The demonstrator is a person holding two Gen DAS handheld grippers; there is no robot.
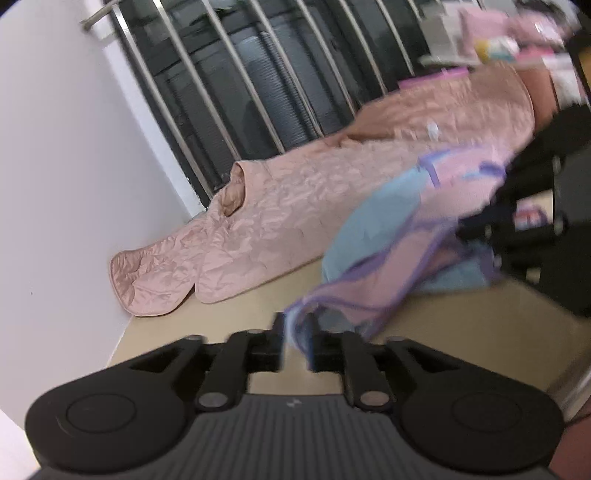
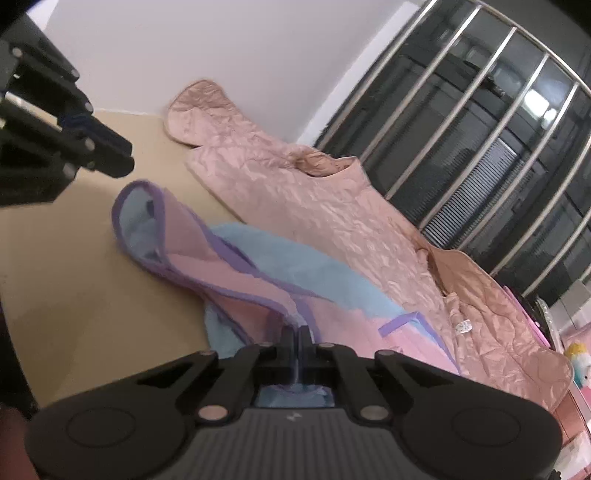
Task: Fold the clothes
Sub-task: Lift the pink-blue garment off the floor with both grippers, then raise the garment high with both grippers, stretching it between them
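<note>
1. Left gripper, seen from its own wrist camera, had its two black fingers drawn nearly together on a purple-trimmed edge of the small garment; cloth filled the narrow gap between them.
2. Right gripper, seen from its own wrist camera, was likewise pinched almost closed on the same garment, with blue fabric and purple binding showing between and just behind the fingers.
3. The small garment was pink on one face and fleecy light blue on the other, bound all round in purple. In the left wrist view it hung between the two grippers, lifted and blurred; in the right wrist view much of it lay crumpled on the tan surface, with a rounded, hood-like end toward the left gripper.
4. In the right wrist view the left gripper appeared at the upper left, above the tan surface and near that rounded end; whether it touched the cloth there could not be told from that view.
5. A quilted pink jacket lay spread behind the small garment, along the base of a white wall and a barred window, its sleeve end reaching toward the corner.
6. Blurred pink and white items stood beyond the far end of the jacket; their nature could not be determined.
</note>
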